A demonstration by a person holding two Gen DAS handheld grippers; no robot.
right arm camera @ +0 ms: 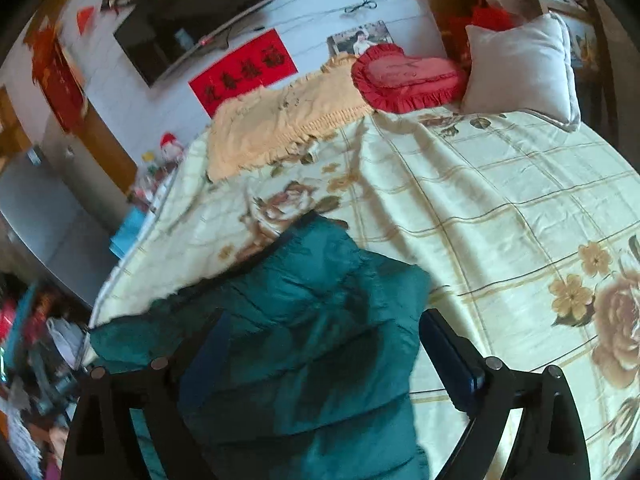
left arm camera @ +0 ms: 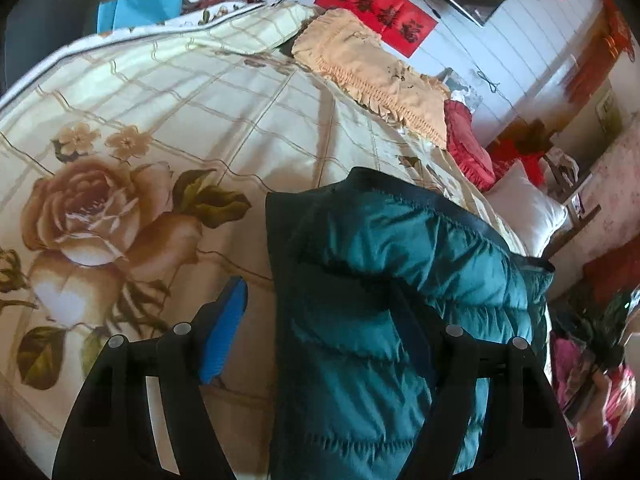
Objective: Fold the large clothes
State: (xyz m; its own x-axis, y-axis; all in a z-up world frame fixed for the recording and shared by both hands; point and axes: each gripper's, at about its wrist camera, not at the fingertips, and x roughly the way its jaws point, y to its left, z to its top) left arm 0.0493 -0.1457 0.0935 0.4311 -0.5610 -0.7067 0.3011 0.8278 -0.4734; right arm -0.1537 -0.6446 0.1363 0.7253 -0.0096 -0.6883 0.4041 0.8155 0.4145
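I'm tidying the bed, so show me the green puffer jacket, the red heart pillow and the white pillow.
green puffer jacket [right arm camera: 304, 320]: right wrist view, quilted middle panel.
red heart pillow [right arm camera: 404, 76]: right wrist view, top face.
white pillow [right arm camera: 520, 68]: right wrist view, front face.

Teal quilted puffer jacket [left arm camera: 384, 280], folded narrow, lying on floral bedspread [left arm camera: 160, 128]

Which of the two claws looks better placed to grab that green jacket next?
Right, probably. The right claw is open with the jacket filling the gap between its fingers. The left claw is also open, but the jacket covers only one side of its gap.
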